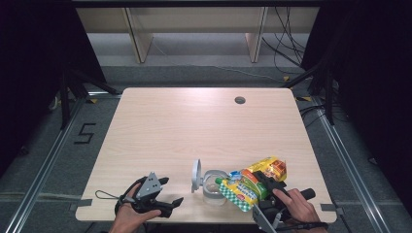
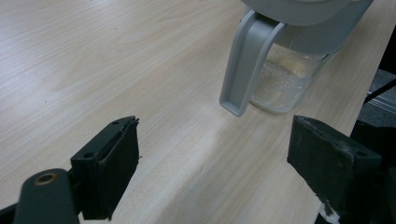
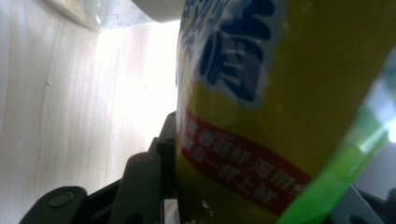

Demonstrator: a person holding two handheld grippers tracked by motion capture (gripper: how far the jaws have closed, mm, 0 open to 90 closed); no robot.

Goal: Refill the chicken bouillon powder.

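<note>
A yellow and green printed snack bag (image 1: 252, 182) is held tilted near the table's front right, with my right gripper (image 1: 268, 183) shut on it. The right gripper view has the bag (image 3: 261, 116) close up between the black jaws. The bag's lower left end hangs over the right side of a clear container (image 1: 214, 188), whose grey lid (image 1: 196, 175) stands flipped open. My left gripper (image 1: 172, 191) rests open near the front edge, left of the container, with nothing between its fingers. In the left gripper view (image 2: 215, 140) the container (image 2: 285, 79) and its grey handle (image 2: 245, 65) lie just ahead.
The wooden table (image 1: 194, 126) has a round cable hole (image 1: 239, 100) at the back right. Its front edge runs close under both hands. Wooden shelf legs and cables stand on the floor beyond the far edge.
</note>
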